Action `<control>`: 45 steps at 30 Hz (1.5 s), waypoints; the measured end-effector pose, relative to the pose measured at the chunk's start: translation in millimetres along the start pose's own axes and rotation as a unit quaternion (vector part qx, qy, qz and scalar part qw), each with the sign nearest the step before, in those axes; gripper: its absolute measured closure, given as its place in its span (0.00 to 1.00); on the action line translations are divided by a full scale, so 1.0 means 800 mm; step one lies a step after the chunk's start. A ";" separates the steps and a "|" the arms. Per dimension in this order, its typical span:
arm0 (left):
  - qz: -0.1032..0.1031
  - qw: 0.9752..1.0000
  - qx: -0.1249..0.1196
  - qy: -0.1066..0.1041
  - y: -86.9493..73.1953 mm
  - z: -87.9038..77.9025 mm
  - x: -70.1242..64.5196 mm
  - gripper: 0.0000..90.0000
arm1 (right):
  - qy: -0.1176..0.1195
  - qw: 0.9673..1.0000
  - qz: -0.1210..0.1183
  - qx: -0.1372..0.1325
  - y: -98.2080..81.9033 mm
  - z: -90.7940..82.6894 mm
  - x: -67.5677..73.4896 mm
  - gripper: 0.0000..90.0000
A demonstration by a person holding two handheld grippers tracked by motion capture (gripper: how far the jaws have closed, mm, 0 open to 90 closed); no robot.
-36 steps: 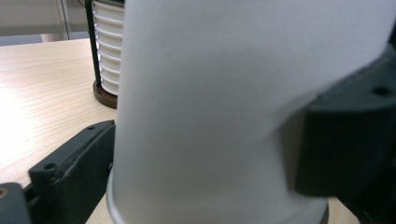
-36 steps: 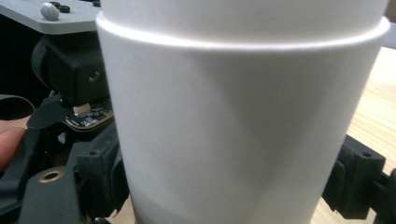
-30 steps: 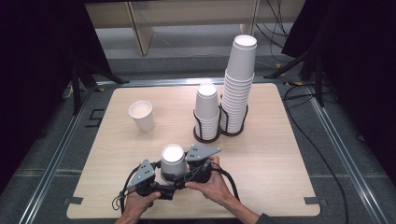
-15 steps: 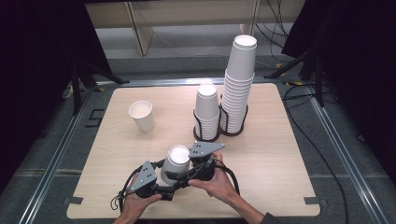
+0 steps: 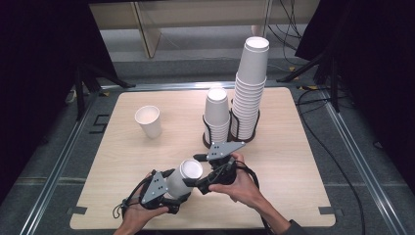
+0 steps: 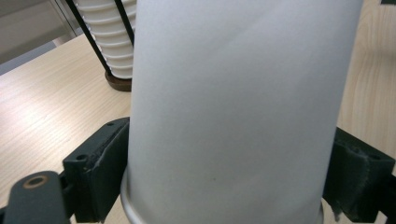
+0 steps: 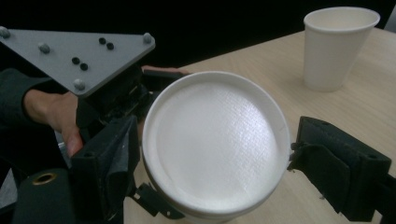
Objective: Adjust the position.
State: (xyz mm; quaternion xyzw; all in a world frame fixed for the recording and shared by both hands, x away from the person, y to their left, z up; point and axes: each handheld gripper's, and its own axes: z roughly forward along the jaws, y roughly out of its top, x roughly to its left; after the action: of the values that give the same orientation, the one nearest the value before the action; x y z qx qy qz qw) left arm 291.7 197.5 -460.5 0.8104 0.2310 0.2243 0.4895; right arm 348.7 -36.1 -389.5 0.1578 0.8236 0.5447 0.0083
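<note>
White paper is what both grippers work on: a cup held bottom-up near the bench's front edge. A second ago it stood upright between the hands; now it tilts, base toward the right hand, and has shifted left. The left gripper is clamped on its wall, both jaws pressed against the sides in the left gripper view. The right gripper stands wide, its jaws flanking the cup's base without touching. That suggests a nested cup is about to be pulled off. A lone cup stands well apart at the left; two stacks wait in a rack behind.
</note>
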 end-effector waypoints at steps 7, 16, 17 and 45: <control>0.028 0.999 0.029 -0.013 0.000 0.001 -0.004 0.14 | 0.016 0.999 0.009 0.033 -0.006 0.004 -0.001 0.18; 0.046 0.998 0.047 -0.023 0.000 0.001 -0.005 0.13 | 0.039 0.998 0.021 0.053 -0.012 0.011 -0.003 0.25; 0.037 0.998 0.036 -0.025 -0.001 0.002 -0.005 0.12 | 0.038 0.998 0.022 0.049 -0.012 0.011 -0.003 0.25; -0.019 0.993 -0.113 -0.014 0.003 -0.009 -0.002 0.03 | 0.074 0.988 0.112 -0.076 0.001 -0.008 -0.009 0.28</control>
State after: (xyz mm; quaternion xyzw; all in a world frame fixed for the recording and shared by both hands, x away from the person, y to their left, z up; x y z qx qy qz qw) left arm 286.2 200.6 -455.7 0.7484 0.2125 0.2285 0.5853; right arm 354.8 -43.7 -387.1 0.2069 0.7552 0.6136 -0.1017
